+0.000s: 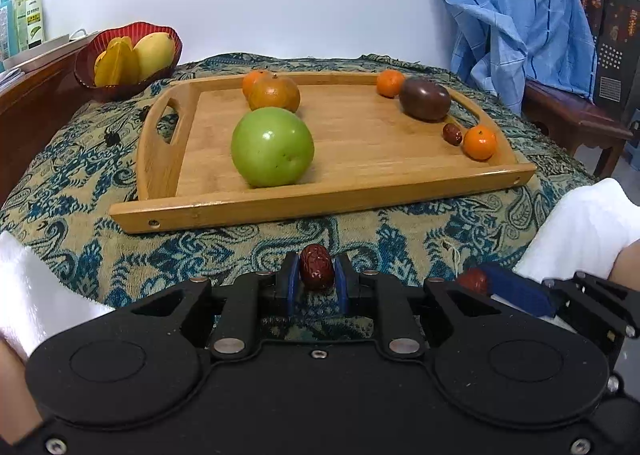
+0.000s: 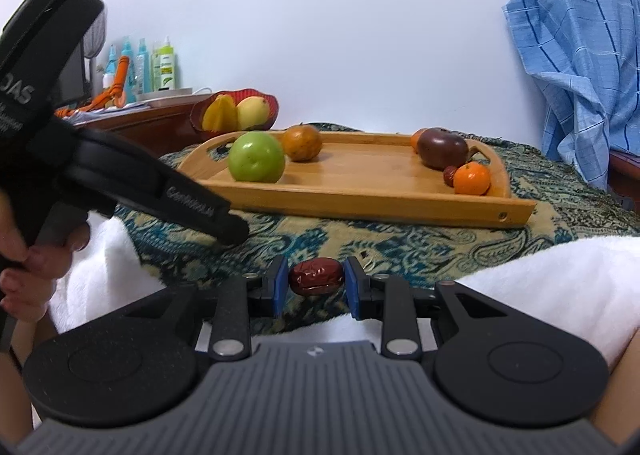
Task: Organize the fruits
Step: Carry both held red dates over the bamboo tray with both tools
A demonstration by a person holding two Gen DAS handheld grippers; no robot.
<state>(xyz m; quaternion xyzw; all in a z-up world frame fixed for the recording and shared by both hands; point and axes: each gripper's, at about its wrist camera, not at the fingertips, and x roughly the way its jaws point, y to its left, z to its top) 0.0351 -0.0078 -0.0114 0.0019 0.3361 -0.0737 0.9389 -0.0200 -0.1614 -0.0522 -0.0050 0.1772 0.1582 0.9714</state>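
Note:
My left gripper (image 1: pixel 317 275) is shut on a wrinkled red date (image 1: pixel 317 267), held upright above the patterned cloth in front of the wooden tray (image 1: pixel 280 203). In the right wrist view my right gripper (image 2: pixel 316 279) is shut on a second red date (image 2: pixel 315 277), held lengthwise between the blue pads (image 2: pixel 280 287). That gripper also shows at the lower right of the left wrist view, with its date (image 1: pixel 474 281). On the tray lie a green apple (image 1: pixel 272 147), a brownish orange fruit (image 1: pixel 275 95), a dark purple fruit (image 1: pixel 425 99), small tangerines (image 1: pixel 480 142) and a third date (image 1: pixel 452 133).
A red bowl (image 1: pixel 86 67) with starfruit and a mango stands at the back left beside a wooden ledge with bottles (image 1: pixel 32 15). A blue checked cloth (image 1: pixel 516 15) hangs over a chair at the right. White fabric (image 2: pixel 560 287) covers the person's lap near both grippers.

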